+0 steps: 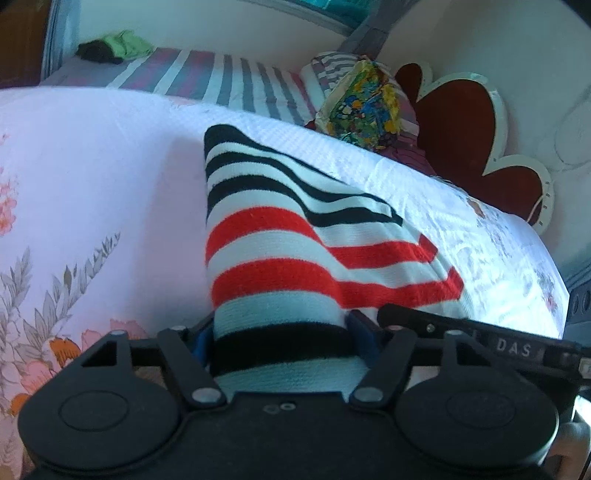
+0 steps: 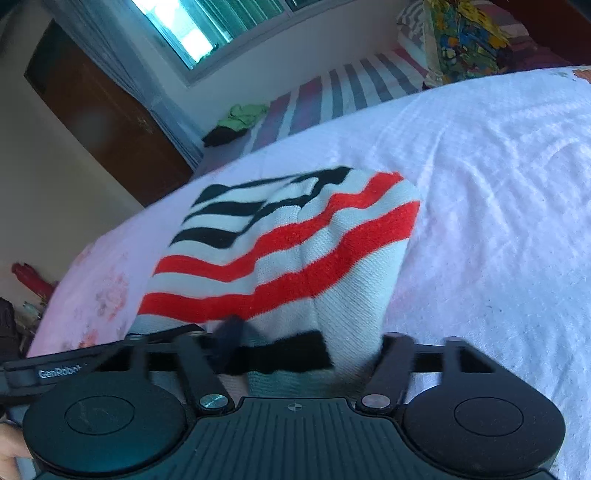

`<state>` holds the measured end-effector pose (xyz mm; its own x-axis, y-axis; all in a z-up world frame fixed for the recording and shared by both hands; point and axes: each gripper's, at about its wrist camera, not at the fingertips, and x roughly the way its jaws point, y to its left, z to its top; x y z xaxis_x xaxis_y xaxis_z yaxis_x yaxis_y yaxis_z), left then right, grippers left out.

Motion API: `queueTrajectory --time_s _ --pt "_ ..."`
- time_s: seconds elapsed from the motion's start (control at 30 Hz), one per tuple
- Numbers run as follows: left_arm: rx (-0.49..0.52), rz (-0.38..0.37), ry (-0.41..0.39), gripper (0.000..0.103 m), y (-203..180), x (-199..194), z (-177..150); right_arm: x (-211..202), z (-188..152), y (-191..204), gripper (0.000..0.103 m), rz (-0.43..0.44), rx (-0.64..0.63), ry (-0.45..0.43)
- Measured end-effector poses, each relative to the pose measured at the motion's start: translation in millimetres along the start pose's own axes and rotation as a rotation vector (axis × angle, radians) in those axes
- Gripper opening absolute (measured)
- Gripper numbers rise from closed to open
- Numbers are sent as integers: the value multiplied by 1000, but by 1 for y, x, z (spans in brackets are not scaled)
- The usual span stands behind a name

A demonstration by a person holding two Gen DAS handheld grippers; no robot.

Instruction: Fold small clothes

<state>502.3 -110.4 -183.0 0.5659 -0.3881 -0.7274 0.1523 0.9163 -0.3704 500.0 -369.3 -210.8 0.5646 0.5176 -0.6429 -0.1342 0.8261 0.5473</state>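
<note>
A small knitted garment (image 1: 280, 236), white with black and red stripes, lies folded on a white and pink floral bedspread (image 1: 92, 177). Its near edge runs between the fingers of my left gripper (image 1: 282, 332). The blue pads (image 1: 364, 332) press on the cloth from both sides. In the right wrist view the same garment (image 2: 295, 251) has its near right part between the fingers of my right gripper (image 2: 308, 343), which hold it bunched. The grippers sit side by side, and a black finger of the other one (image 1: 517, 347) shows at the frame edge.
Beyond the bedspread lies a striped sheet (image 1: 221, 77) with a green and dark cloth heap (image 1: 118, 48) at its far end. A colourful bundle (image 1: 362, 103) leans by a red headboard (image 1: 461, 122). A window (image 2: 192, 29) and brown door (image 2: 99, 122) stand behind.
</note>
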Motion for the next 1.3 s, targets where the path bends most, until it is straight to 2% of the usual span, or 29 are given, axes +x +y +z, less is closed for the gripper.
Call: queueTrajectory --time_s 0.13,0.23,0.33,0.4,0.57,0.7,0.97,1.13,1.3 --pt "0 -10 -23 65 4 0 -3 -1 -5 -4 55 2 25 -21" --pt "-1 6 -48 56 -2 -7 -1 -13 -5 7 43 -13 25 -49" --pt "7 -16 -59 49 -1 -19 0 -29 -6 20 41 -2 -4 -72" --pt "10 -17 -69 49 3 -29 0 -35 -7 28 40 20 9 -77" --pt "-6 -7 -117 48 27 -72 3 -42 -16 77 40 68 -27 -102" --pt "5 44 -163 48 59 -110 8 -27 -23 127 40 118 -31 -105" --pt "-17 90 -200 48 172 -173 17 38 -56 246 40 153 -50 -90" --pt "-37 103 -190 48 242 -186 26 94 -76 311 40 142 -60 -77" --pt "-61 109 -181 48 293 -191 33 145 -93 351 40 145 -48 -53"
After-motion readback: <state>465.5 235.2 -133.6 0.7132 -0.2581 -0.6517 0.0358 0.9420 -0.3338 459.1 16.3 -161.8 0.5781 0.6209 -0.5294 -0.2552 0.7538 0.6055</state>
